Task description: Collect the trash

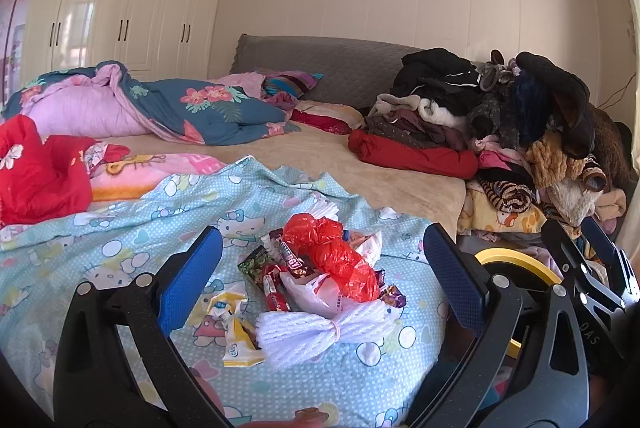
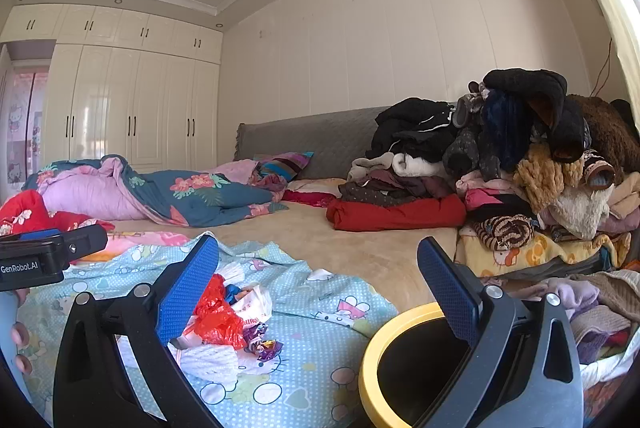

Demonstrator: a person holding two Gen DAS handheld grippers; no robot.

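Grippers: left gripper (image 1: 322,280) spread wide, right gripper (image 2: 318,292) likewise | yellow wrapper (image 1: 236,332) left-view-only | bin (image 2: 372,360) opening right-view-only

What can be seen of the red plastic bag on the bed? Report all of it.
The red plastic bag is thin, glossy film, crumpled and twisted into a long, loose bunch, apparently empty. It lies on top of the trash pile, resting on a white plastic bag and snack wrappers, with a white yarn bundle just in front, all on the cartoon-cat bedsheet. Neither gripper touches it: the left gripper frames it with open jaws. In the right wrist view it shows beside that gripper's left finger.
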